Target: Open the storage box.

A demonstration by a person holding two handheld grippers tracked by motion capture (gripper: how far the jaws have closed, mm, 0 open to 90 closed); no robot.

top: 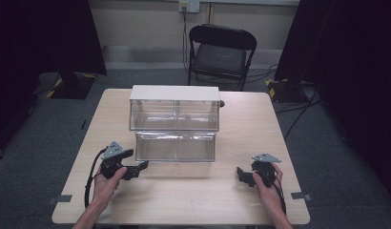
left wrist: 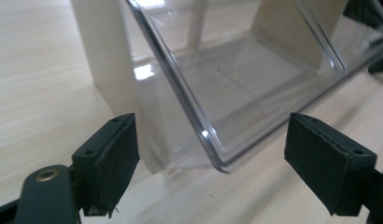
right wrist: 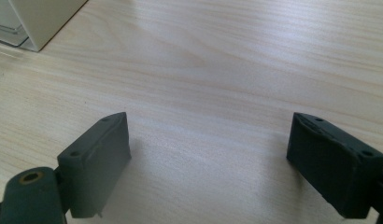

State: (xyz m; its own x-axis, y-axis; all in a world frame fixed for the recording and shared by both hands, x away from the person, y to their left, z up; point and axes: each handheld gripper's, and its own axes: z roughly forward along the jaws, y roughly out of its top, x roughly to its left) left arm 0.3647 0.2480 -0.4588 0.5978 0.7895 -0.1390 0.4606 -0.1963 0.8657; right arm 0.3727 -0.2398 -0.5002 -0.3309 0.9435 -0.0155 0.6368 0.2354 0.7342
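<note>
We see a light wooden counter (top: 184,186). On it stands a clear drawer cabinet (top: 174,114), its lower drawer (top: 175,147) pulled out toward us.

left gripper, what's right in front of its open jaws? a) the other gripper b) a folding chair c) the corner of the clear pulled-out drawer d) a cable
c: in the left gripper view the left gripper stands with jaws wide apart, and the front corner of the clear drawer lies between and just beyond them, not touched.
</note>
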